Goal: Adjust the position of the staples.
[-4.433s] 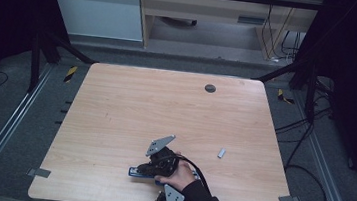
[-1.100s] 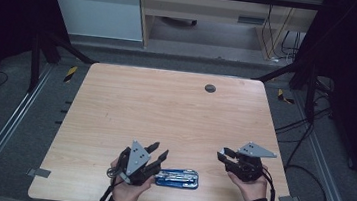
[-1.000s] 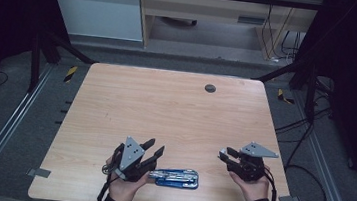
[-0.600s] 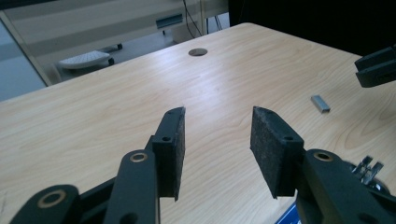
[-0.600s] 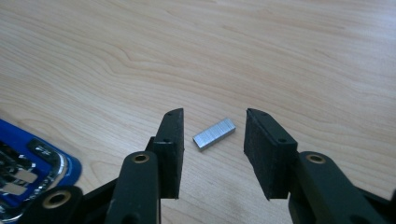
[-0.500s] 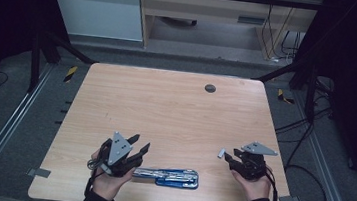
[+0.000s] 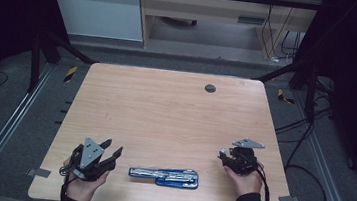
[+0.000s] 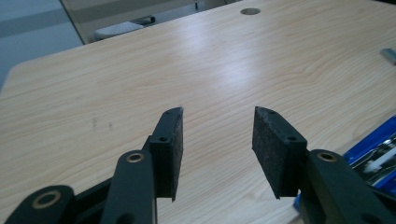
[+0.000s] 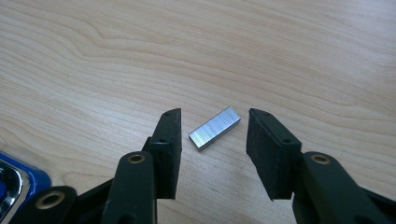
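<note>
A blue and silver stapler (image 7: 163,175) lies opened out flat near the table's front edge; a corner of it also shows as blue stapler (image 8: 373,149) and stapler (image 9: 18,182). My left gripper (image 7: 110,153) rests to its left, open with bare wood between its pads (image 8: 219,112). Its jaws have just been opening. My right gripper (image 7: 223,155) is low at the front right. A short silver strip of staples (image 9: 215,128) lies on the wood between its jaws (image 9: 215,116), and neither pad touches it. Those jaws have also just been opening.
The wooden table (image 7: 165,114) has a round dark grommet (image 7: 210,88) near its far edge. The staple strip (image 8: 388,55) shows far right in the left gripper view. Metal frame rails and cables run along both sides of the table.
My left gripper has drawn away to the left from the stapler, which now lies stretched out longer. The right gripper has edged down around the staple strip, and its jaws stand wider.
</note>
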### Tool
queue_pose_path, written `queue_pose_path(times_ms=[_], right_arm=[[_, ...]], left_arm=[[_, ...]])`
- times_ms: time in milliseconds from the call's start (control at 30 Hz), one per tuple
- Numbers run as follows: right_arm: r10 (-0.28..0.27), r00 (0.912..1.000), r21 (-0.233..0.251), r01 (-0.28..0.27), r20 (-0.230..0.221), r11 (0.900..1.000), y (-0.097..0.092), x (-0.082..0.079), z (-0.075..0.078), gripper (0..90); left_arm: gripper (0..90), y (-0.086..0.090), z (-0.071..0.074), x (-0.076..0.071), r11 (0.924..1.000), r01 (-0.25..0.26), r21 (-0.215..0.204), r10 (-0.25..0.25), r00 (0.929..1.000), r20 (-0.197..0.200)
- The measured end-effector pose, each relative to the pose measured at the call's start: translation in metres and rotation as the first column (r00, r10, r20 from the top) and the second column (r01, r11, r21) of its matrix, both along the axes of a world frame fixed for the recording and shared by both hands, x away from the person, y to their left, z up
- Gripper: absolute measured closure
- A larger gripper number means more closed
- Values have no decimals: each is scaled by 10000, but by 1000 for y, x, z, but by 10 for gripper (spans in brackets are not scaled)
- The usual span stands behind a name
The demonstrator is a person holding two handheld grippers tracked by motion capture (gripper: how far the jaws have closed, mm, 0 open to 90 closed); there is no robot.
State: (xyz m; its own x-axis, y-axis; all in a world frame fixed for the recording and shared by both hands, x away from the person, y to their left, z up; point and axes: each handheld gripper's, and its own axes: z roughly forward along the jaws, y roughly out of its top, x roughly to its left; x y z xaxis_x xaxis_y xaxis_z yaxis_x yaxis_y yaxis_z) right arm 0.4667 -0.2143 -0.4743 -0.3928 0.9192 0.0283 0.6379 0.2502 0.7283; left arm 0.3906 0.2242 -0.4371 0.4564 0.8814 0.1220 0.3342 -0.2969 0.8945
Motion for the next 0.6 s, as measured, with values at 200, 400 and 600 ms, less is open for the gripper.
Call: queue_pose_path(times_ms=[200, 400, 600], right_arm=[[-231, 9992, -38, 230, -341, 9997, 3, 6, -5, 579], [-462, 9962, -102, 456, -735, 9989, 10, 15, -7, 582], [-752, 9929, -36, 752, -926, 9972, 15, 19, -10, 585]], left_arm=[[534, 13, -5, -1, 9993, -355, -85, 354, 9993, -77], [536, 21, -10, 0, 9981, -595, -185, 589, 9978, -315], [536, 23, -10, 0, 9977, -659, -164, 654, 9974, -292]])
